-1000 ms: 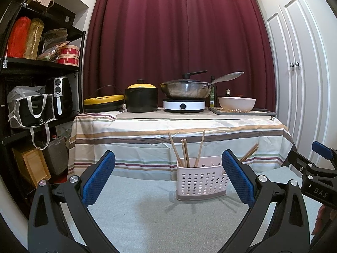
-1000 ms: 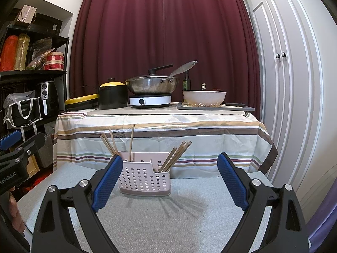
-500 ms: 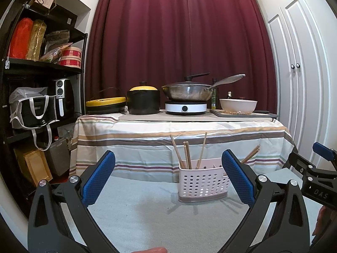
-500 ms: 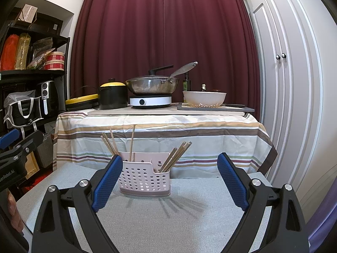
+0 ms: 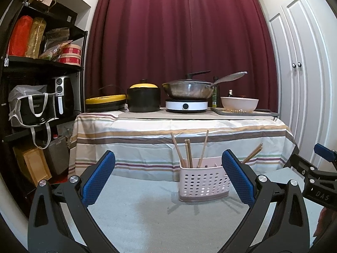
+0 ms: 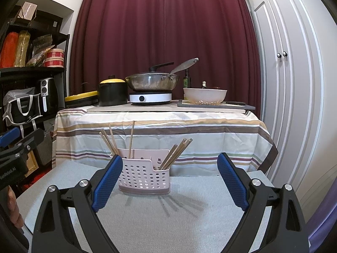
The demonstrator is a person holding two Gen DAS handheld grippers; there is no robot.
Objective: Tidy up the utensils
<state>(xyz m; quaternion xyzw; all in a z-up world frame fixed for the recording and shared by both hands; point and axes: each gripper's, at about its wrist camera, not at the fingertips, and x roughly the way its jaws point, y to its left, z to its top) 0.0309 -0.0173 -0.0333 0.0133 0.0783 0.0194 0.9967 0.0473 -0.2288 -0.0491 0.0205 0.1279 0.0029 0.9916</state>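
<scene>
A pink perforated utensil holder [image 5: 203,182] [image 6: 144,177] stands on a grey mat, with wooden chopsticks [image 5: 188,153] [image 6: 175,153] upright and leaning in its two compartments. My left gripper [image 5: 168,177] is open and holds nothing; the holder sits just beyond its right finger. In the right wrist view my right gripper [image 6: 169,184] is open and empty too, with the holder behind its left finger. Each gripper shows at the edge of the other's view, the right gripper [image 5: 316,172] and the left gripper [image 6: 14,147].
Behind the mat is a table with a striped cloth [image 5: 147,139] carrying a black pot with a yellow lid [image 5: 143,97], a pan on a white cooker [image 5: 186,105] and a white bowl [image 5: 239,104]. A dark shelf unit [image 5: 31,105] stands left, white cupboard doors [image 5: 299,84] right.
Both views have tilted up a little, so the holder and table sit lower in frame. Both grippers stay open and empty, and the chopsticks have not moved.
</scene>
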